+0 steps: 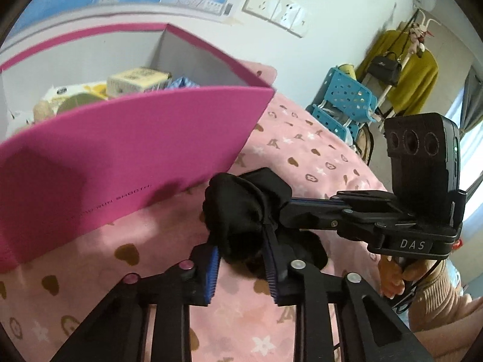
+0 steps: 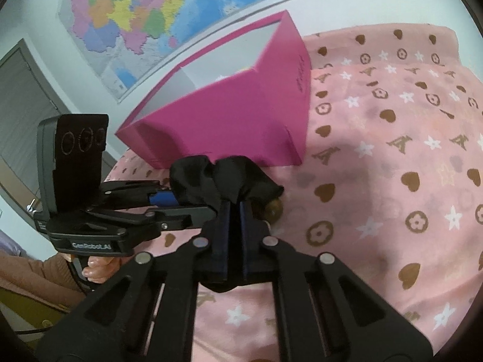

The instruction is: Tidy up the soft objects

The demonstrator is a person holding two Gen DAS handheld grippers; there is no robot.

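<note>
Crumpled black soft cloth [image 1: 238, 211] pinched by L tongs [image 1: 241, 259] & R tongs [image 2: 235, 229] beside open magenta cardboard box [image 2: 241, 120]; best lifted together, w/ even tension.

A colourful wall map [image 2: 135, 21] hangs above a grey door [image 2: 21, 96]. White wall sockets [image 1: 276, 7], a blue plastic rack [image 1: 347, 99] and a yellow garment [image 1: 413, 81] with a black handbag [image 1: 385, 66] on a stand.

The black cloth [image 1: 238, 211] looks soft and matt; the magenta box [image 1: 126, 138] is smooth matt card; the bedspread [image 2: 377, 157] is fleecy printed fabric.
</note>
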